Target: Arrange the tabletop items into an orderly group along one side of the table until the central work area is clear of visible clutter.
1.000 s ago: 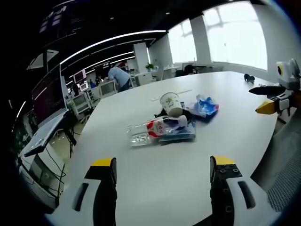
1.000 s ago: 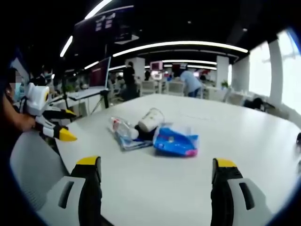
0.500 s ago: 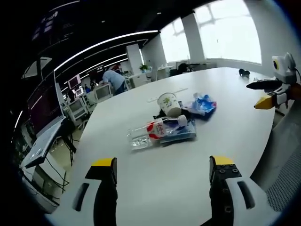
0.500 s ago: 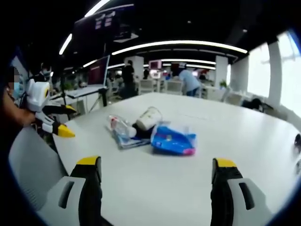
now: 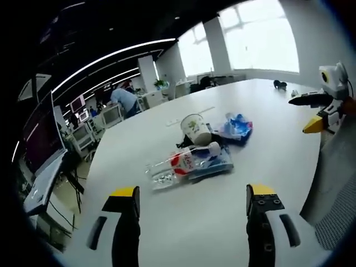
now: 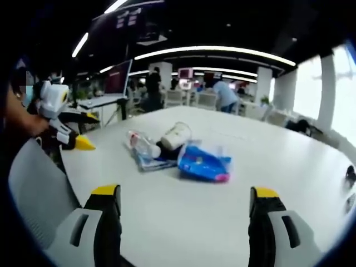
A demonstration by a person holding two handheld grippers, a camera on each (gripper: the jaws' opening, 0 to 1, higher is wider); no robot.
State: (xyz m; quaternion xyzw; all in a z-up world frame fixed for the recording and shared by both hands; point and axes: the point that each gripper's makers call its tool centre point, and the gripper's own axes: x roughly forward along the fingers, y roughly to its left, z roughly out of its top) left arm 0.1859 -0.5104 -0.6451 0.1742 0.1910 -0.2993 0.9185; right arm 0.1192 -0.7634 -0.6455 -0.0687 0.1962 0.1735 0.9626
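White laminate covers the broad counter [image 5: 289, 144], and the clutter sits heaped near its middle rather than along an edge, so the tidying appears not yet begun. A clear plastic bottle [image 5: 181, 162] with a red-and-white label lies on its side, its capped end resting on a flat blue packet [image 5: 214, 160]; lying down, it would probably roll if nudged. Just behind it a paper cup [image 5: 194, 128] is tipped over against a dark item too small to identify, and a second blue pouch [image 5: 236, 127] lies just beside the cup on the window side. In the right gripper view the same heap reads as bottle [image 6: 142, 147], cup [image 6: 175, 136] and blue pouch [image 6: 203, 162], the pouch nearest this camera. The left gripper [image 5: 192, 203] hovers over the near edge of the counter with its yellow-tipped jaws spread wide and nothing between them; the right gripper [image 6: 183, 203] is likewise wide open and empty, well short of the pile. Each gripper is also visible in the other's view, at the counter's edge on opposite sides of the heap, which suggests the person is framing the pile from both flanks before reaching in. The pouch looks the easiest first pick for the right gripper.
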